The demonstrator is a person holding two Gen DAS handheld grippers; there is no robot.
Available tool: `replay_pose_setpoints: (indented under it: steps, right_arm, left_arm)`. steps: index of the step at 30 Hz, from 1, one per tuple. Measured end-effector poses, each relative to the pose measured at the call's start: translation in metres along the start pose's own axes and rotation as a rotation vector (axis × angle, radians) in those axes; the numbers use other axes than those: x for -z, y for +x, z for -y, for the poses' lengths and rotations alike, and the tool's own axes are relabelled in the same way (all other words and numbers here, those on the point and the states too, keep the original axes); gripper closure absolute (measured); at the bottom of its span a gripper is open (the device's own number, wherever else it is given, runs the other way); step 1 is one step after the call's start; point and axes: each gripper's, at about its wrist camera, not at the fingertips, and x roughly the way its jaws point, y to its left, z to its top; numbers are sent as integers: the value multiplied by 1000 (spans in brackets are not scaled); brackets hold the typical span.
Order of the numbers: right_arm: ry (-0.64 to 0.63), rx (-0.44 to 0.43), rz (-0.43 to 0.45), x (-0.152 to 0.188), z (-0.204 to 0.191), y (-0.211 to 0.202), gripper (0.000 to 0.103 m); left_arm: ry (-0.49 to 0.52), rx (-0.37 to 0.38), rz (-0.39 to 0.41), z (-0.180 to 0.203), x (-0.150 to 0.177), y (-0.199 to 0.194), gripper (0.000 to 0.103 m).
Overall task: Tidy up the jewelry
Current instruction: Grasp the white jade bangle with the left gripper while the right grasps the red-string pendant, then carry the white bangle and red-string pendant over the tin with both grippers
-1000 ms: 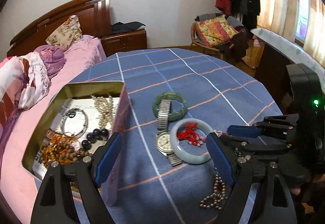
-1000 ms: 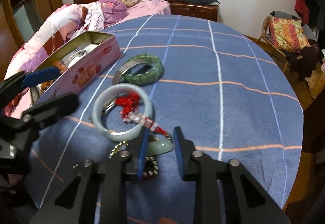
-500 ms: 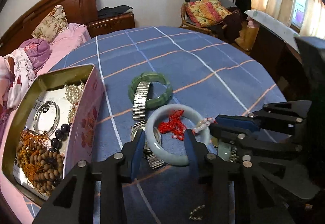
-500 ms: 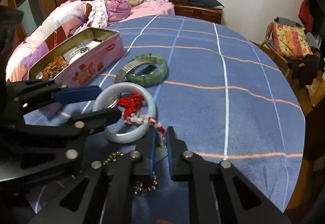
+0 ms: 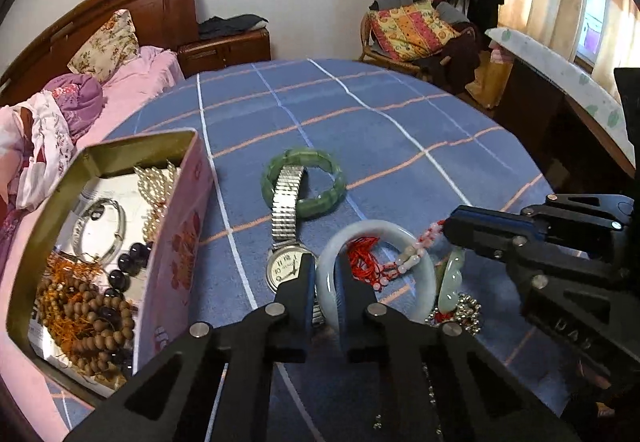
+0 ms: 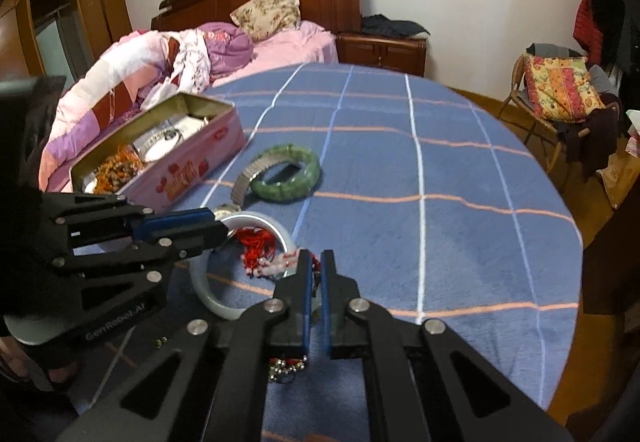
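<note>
A pale jade bangle [image 5: 416, 250] lies on the blue checked tablecloth [image 5: 360, 109]. My left gripper [image 5: 325, 274] is shut on the bangle's near-left rim. A red cord with pink beads [image 5: 372, 262] lies across the bangle, joined to a green jade pendant [image 5: 454, 278]. My right gripper [image 6: 316, 270] is shut on the red cord by the bangle [image 6: 216, 298]. A silver watch [image 5: 284, 238] and a green bead bracelet [image 5: 324, 197] lie beyond. The pink tin [image 5: 176, 234] at the left holds pearls, a silver bangle and wooden beads.
A silver bead chain [image 5: 464, 314] lies beside the pendant. A bed with pink bedding [image 6: 280, 37] stands behind the table. A chair with a patterned cushion [image 5: 412, 29] stands at the far right. The table edge drops off at the right [image 6: 576, 242].
My left gripper moved right from beside the tin and closed on the pale bangle. My right gripper narrowed and closed on the red cord.
</note>
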Motion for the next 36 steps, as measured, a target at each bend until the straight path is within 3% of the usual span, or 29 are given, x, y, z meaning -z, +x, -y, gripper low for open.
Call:
replay_pose_setpoints:
  steps: [15,36]
  right_arm:
    - [28,9,82,-13,6,-24,97]
    - [16,20,232,-40,-5,-62,97]
  left_arm:
    - [-1,-13,58,-5,-16,-18,94]
    - [-59,-53,130,-39,-28,-47,94]
